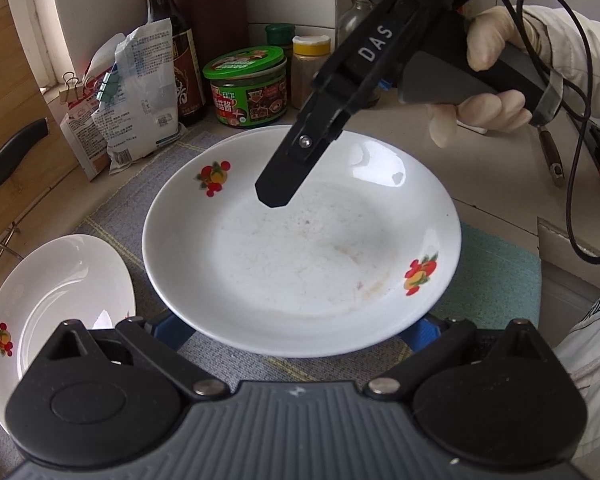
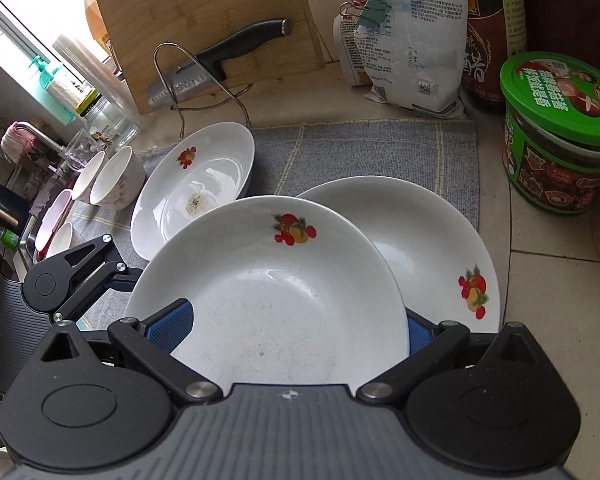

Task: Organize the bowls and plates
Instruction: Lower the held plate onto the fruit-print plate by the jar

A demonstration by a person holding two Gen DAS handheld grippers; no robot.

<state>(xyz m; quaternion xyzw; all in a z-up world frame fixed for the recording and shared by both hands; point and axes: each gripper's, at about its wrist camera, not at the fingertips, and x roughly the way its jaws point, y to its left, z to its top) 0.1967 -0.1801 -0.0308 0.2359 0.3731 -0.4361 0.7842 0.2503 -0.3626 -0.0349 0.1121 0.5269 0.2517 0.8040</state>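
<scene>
A white plate with fruit prints [image 1: 300, 248] fills the left wrist view, lying over another plate on a grey mat [image 1: 116, 208]. My left gripper [image 1: 296, 336] stands wide open with its blue pads [image 1: 172, 334] either side of the plate's near rim. My right gripper [image 1: 274, 196] hovers over the plate's far side; in its own view [image 2: 296, 332] its blue pads [image 2: 172, 326] flank the top plate [image 2: 268, 292], which overlaps a second plate [image 2: 432, 248]. A third plate [image 2: 196, 184] lies to the left, also in the left wrist view [image 1: 56, 304]. White bowls [image 2: 112, 180] stand beyond.
Behind the mat stand a green-lidded jar [image 1: 246, 86], a dark sauce bottle [image 1: 172, 40], a clipped white bag [image 1: 140, 96] and spice jars [image 1: 310, 68]. A bamboo board with a black-handled knife [image 2: 216, 68] stands at the far left. A cable [image 1: 580, 120] hangs at the right.
</scene>
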